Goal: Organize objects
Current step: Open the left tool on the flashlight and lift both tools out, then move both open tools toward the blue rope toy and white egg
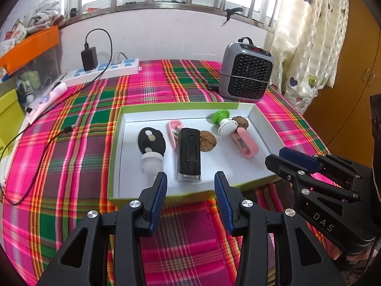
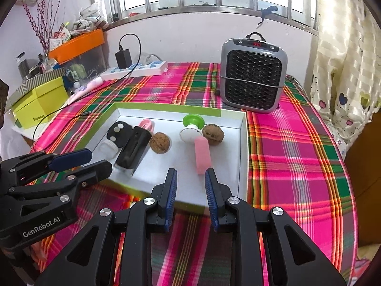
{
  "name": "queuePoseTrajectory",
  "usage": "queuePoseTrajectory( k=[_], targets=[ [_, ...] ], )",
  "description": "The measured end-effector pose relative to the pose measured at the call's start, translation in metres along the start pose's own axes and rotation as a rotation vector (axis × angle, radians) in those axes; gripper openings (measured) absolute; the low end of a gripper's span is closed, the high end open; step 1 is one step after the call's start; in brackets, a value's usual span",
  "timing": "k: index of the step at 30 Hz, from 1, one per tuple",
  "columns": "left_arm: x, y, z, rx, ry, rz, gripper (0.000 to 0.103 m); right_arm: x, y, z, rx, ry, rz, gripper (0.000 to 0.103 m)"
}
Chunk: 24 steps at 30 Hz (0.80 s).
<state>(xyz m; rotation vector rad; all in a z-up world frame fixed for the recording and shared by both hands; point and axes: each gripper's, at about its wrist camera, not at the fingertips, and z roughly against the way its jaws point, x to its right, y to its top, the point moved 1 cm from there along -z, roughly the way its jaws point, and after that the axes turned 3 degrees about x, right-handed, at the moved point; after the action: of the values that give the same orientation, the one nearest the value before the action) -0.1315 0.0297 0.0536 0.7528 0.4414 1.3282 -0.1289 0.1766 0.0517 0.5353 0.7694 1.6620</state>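
Plaid cloth in pink, green and orange covers the table (image 1: 78,128) under a barred window, and on it sits the task's centre: a shallow white tray with a green rim (image 1: 181,106). Inside it lie 2 walnuts (image 1: 207,141) (image 2: 213,134), a black rectangular device (image 1: 188,155) lying flat along the tray's middle, a black oval piece with pale buttons (image 1: 151,139) touching a small white-capped jar (image 1: 152,163), 2 pink clips (image 1: 174,128) (image 1: 245,143), and a green-and-white knob-shaped item (image 1: 223,121) beside the far walnut. Everything is already gathered in the tray, so the sorting looks largely done, or else these pieces are to be rearranged within it; which, I cannot tell. Both tools hover at the tray's near edge, apart from every item: the left gripper (image 1: 190,186) has its fingers spread wide and empty, and the right gripper (image 2: 191,183) is likewise parted and holds nothing, pointing toward the nearer pink clip. Farther out stand a grey fan heater (image 2: 253,75) and a white power strip (image 1: 104,70) with a black charger plugged in.
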Motion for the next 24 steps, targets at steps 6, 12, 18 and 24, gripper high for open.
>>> queuePoseTrajectory(
  k=[6, 12, 18, 24],
  targets=[
    [-0.001, -0.011, 0.012, 0.009, 0.018, 0.001, 0.040, -0.005, -0.010, 0.010, 0.007, 0.003, -0.002, 0.025],
    [0.001, -0.024, 0.022, 0.017, 0.033, -0.011, 0.040, -0.011, -0.021, 0.017, 0.007, 0.015, -0.003, 0.025],
    [0.002, -0.037, 0.029, 0.015, 0.032, -0.014, 0.040, -0.017, -0.031, 0.022, 0.004, 0.020, 0.000, 0.025],
    [-0.003, -0.049, 0.037, 0.020, 0.033, -0.002, 0.040, -0.020, -0.041, 0.028, -0.001, 0.032, -0.001, 0.025]
  ],
)
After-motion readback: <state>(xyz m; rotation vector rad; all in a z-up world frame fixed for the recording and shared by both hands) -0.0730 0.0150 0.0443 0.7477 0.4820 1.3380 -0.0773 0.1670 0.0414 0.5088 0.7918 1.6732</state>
